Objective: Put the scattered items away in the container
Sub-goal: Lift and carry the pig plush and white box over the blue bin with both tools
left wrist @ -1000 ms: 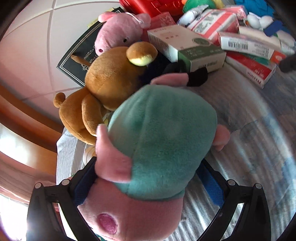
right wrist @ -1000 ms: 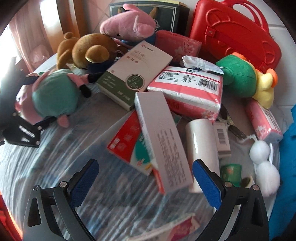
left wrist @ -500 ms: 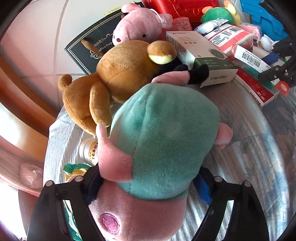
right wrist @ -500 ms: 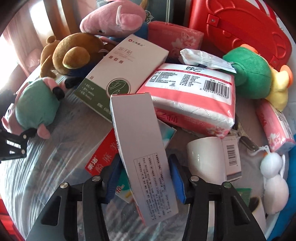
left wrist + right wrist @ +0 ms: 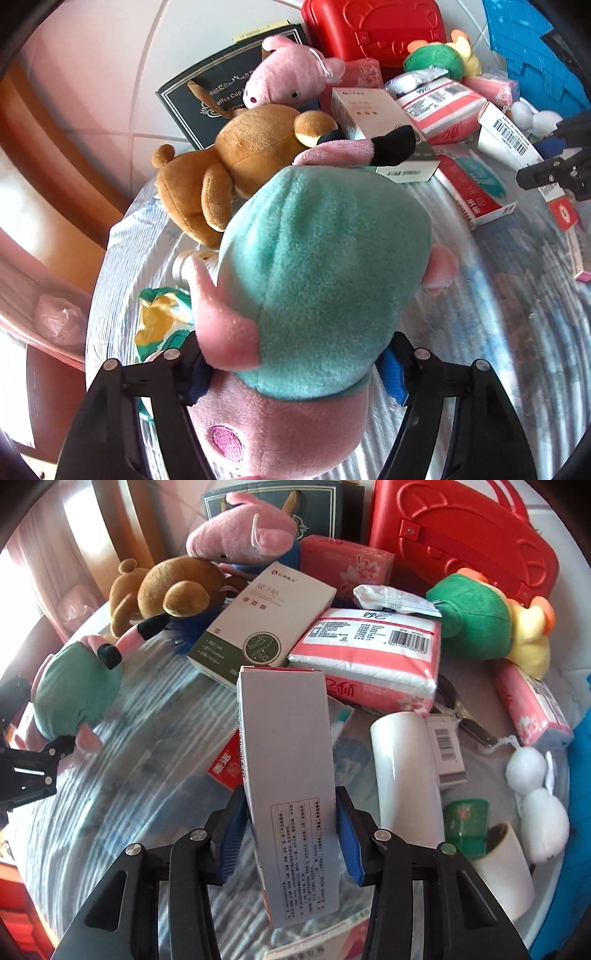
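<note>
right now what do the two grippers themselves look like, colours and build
Both match. The left gripper and right gripper have two black plastic fingers with angular linkage arms joined by round silver rivets. The fingertips carry blue pads with a ribbed face. No cables, markings, sleeves or hands are in view.

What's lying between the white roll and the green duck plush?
In the right wrist view, the pink tissue pack sits between the white roll and the green duck plush, with black-handled pliers at its edge.

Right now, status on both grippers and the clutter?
Left gripper clamped on teal-and-pink plush. Right gripper clamped on long grey box, both just closed. Brown bear, tissue pack crowd ahead; container unconfirmed.
</note>
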`<state>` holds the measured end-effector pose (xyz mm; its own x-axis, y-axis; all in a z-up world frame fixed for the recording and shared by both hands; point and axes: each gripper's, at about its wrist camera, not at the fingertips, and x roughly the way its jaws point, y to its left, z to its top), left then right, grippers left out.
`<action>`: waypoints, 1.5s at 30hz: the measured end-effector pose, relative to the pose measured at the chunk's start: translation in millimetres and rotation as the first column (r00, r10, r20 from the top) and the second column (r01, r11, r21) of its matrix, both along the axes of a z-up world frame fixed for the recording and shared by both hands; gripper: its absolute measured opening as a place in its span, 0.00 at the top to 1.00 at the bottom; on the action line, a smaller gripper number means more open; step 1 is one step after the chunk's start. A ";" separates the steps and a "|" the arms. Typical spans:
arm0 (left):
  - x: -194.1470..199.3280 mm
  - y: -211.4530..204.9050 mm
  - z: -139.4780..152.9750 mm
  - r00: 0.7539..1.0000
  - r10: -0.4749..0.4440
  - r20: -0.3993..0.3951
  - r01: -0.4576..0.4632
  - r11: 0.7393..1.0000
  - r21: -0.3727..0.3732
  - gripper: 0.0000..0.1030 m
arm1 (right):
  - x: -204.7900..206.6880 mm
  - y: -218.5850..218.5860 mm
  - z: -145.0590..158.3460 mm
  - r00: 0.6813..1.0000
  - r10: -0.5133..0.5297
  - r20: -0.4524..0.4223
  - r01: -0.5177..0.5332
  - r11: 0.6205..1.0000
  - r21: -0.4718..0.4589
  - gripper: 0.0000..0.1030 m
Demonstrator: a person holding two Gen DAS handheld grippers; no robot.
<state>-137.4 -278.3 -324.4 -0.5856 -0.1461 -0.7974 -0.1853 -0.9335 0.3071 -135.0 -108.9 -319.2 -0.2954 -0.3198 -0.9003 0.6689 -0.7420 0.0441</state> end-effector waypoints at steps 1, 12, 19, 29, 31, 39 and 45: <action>6.3 5.6 5.5 1.000 0.006 -0.004 -0.006 1.000 0.002 0.30 | 3.0 0.9 4.9 1.000 0.001 0.002 -0.001 1.000 -0.005 0.57; 54.3 38.2 81.4 0.995 0.057 -0.082 -0.056 0.998 0.018 0.30 | 34.3 30.8 61.3 1.000 0.015 -0.015 -0.016 0.999 -0.040 0.57; 80.8 66.4 129.4 0.989 0.072 -0.129 -0.071 0.997 0.014 0.30 | 58.4 64.9 110.7 0.999 0.016 -0.039 -0.020 0.996 -0.088 0.57; 110.7 126.9 207.2 0.972 0.051 -0.230 -0.051 0.999 0.006 0.30 | 91.6 125.7 175.1 0.995 0.041 -0.095 -0.055 0.988 -0.146 0.57; 114.7 138.9 220.5 0.968 0.049 -0.248 -0.049 0.999 0.006 0.30 | 98.2 138.9 185.9 0.994 0.045 -0.104 -0.060 0.986 -0.156 0.57; 117.7 191.2 261.9 0.961 0.012 -0.277 -0.018 1.000 -0.018 0.30 | 116.0 191.3 226.6 0.990 0.040 -0.137 -0.068 0.975 -0.211 0.57; 114.2 239.1 286.1 0.957 -0.023 -0.288 0.019 1.000 -0.018 0.30 | 119.2 235.2 257.6 0.986 0.020 -0.164 -0.062 0.965 -0.256 0.57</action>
<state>-23.2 -39.2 -38.4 -0.7935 -0.1419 -0.5918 -0.1061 -0.9253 0.3641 -15.8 126.3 -61.6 -0.4094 -0.5507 -0.7274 0.7127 -0.6908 0.1218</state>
